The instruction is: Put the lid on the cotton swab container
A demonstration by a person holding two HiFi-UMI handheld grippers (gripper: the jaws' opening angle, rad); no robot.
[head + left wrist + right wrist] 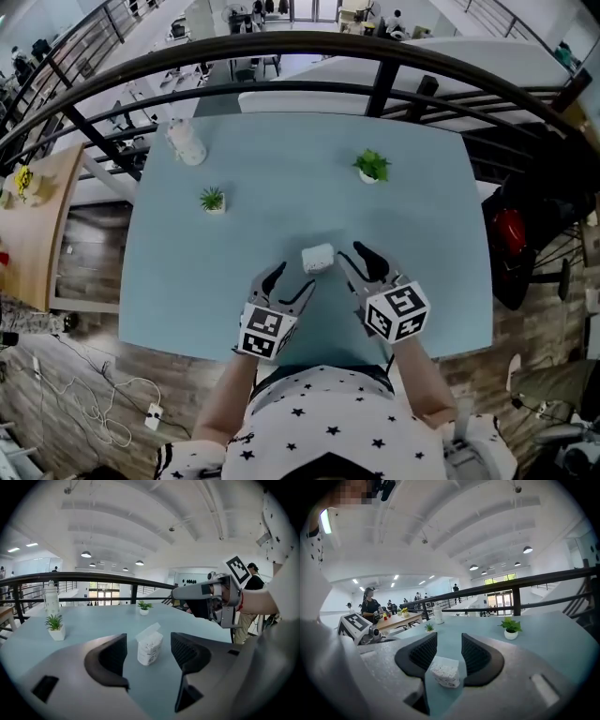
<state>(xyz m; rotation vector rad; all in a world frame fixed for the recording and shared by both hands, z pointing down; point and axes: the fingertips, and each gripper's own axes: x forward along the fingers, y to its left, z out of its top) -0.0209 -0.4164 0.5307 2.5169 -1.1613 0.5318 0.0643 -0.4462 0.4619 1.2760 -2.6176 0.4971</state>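
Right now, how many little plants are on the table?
2. The left potted plant stands near the white bottle; the right potted plant stands farther back on the table's right side. None seems hidden.

One table (187,281) carries four things. There is one swab container (318,258). There are two potted plants, the left plant (213,200) and the right plant (372,167). There is one white bottle (186,142). Two grippers are over the near edge, the left gripper (293,277) and the right gripper (354,255), each with two jaws and one marker cube.
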